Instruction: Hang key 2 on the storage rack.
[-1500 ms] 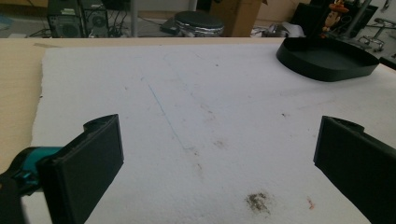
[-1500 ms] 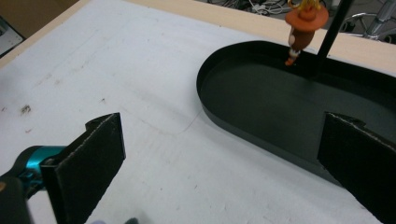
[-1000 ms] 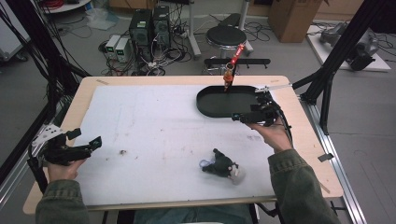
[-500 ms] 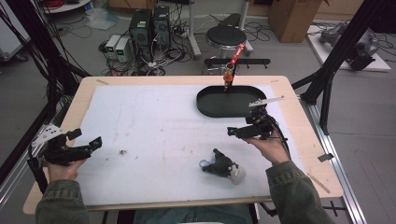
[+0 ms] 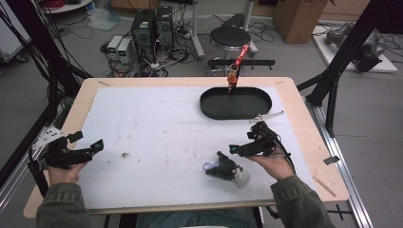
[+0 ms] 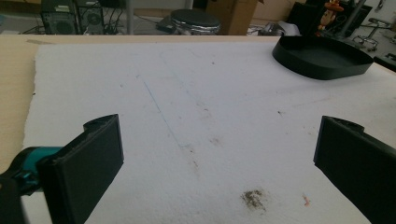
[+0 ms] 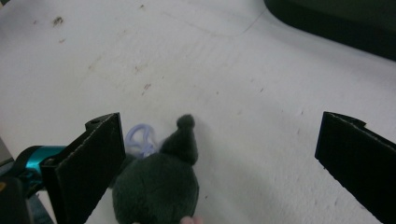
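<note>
near the front edge of the table (image 5: 304, 102), right of centre, lies the dark plush toy (image 5: 224, 166) with a pale lilac loop (image 7: 140, 138) at one end; my right gripper (image 5: 240, 149) hangs just beside and above it, jaws spread wide and empty, toy sitting low between them in the right gripper view, closer to the left jaw; looks to me like i'm lined up for a pick, so the wide spread makes sense for a soft bulky thing; the black oval tray (image 5: 236, 103) sits well apart at the far side, likely the drop spot, my guess; left gripper (image 5: 85, 149) is parked at the near left edge, jaws also wide apart, holding nothing, pointed across the table, out of the way; surface is a white foam sheet (image 5: 157, 128), scuffed, with a brownish smudge (image 6: 253, 198) near the left gripper; wooden border shows around it; beyond the table: grey floor, a round stool (image 5: 230, 35), computer boxes (image 5: 152, 23) with tangled cables, black frame struts either side.
</note>
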